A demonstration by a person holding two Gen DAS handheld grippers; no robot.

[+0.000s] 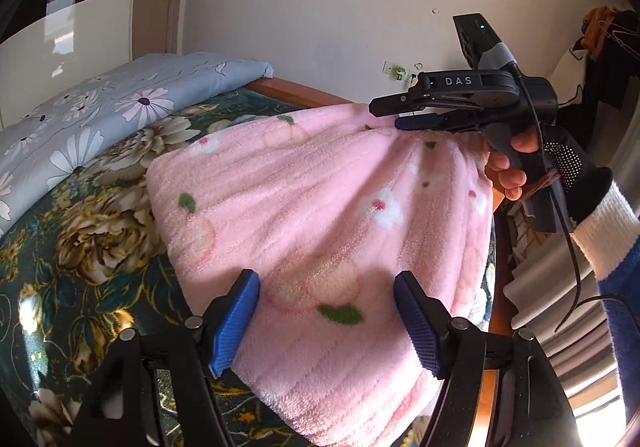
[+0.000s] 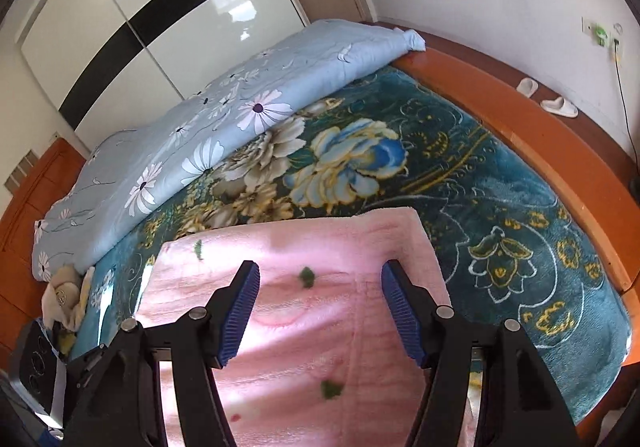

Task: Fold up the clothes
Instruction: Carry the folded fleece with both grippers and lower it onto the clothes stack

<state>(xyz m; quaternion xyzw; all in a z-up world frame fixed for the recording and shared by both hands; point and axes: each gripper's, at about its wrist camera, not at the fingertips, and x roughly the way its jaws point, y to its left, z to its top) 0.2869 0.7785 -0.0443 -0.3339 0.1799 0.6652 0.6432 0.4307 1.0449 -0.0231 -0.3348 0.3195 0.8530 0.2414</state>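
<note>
A pink fleece garment (image 1: 312, 207) with green leaves and white flowers lies folded on the bed. My left gripper (image 1: 326, 323) hovers over its near edge, open, its blue pads (image 1: 236, 323) wide apart and nothing pressed between them. A gloved hand holds my right gripper (image 1: 394, 115) over the garment's far right corner. In the right wrist view that right gripper (image 2: 320, 315) stands open above the pink garment (image 2: 296, 247), which lies flat beneath it. Neither gripper's pads press on the cloth.
The dark green floral blanket (image 2: 500, 207) covers the bed. A light blue flowered quilt (image 2: 208, 135) lies folded along its far side, and the wooden bed frame (image 2: 520, 111) edges it. Slippers (image 2: 558, 107) sit on the floor by the wall. A crumpled cream cloth (image 2: 68, 303) lies at the left.
</note>
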